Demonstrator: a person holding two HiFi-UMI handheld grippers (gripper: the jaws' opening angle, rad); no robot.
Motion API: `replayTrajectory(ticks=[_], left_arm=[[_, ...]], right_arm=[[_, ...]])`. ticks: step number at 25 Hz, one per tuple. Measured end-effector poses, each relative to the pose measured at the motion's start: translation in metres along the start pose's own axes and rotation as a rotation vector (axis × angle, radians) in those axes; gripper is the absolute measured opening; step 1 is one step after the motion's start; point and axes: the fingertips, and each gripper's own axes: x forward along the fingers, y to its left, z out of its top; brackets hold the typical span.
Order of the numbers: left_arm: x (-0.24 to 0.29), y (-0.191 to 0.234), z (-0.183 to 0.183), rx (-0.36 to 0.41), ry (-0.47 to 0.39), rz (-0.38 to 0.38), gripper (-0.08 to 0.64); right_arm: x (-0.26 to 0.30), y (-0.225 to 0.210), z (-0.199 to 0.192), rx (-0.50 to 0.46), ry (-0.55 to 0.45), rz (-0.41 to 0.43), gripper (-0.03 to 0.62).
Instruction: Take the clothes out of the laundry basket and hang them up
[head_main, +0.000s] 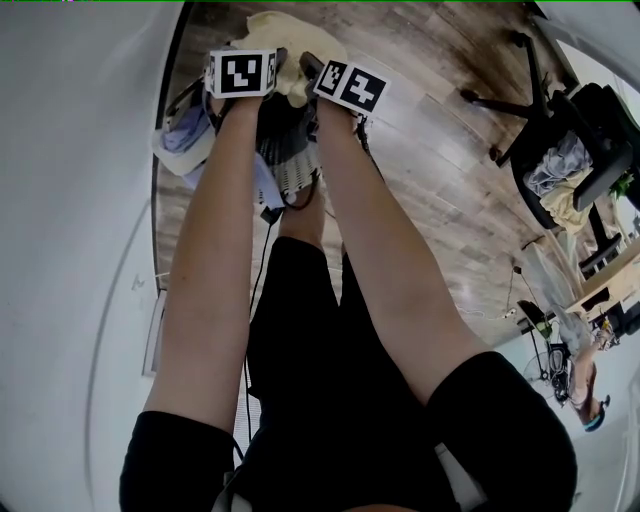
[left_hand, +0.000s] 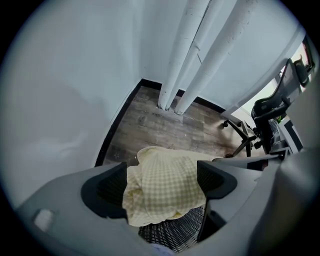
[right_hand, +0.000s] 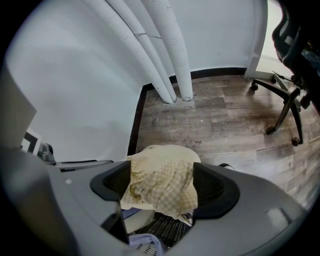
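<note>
**0 garments hung, first pickup pending**

The left gripper (left_hand: 162, 180) and right gripper (right_hand: 161, 181) both stand wide open astride the yellow checked cloth (left_hand: 165, 200) draped atop the laundry basket (left_hand: 172, 234), gripping nothing. Lifting and hanging lie ahead.

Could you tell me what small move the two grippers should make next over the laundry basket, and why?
Probably close both on the yellow checked cloth: it is draped over the laundry basket and sits between the wide-open jaws of the left gripper and of the right gripper, neither visibly pinching it yet.
</note>
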Motion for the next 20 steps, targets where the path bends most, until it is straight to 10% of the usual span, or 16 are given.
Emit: replayTrajectory(ticks=[10, 20], left_arm=[[0.018, -0.003, -0.019, -0.003, 0.038, -0.02, 0.402], [-0.004, -0.002, -0.01, 0.002, -0.064, 0.004, 0.105]], right_arm=[[0.019, -0.002, -0.015, 0.006, 0.07, 0.011, 0.301], [0.004, 0.012, -0.002, -0.116, 0.027, 0.042, 0.032]])
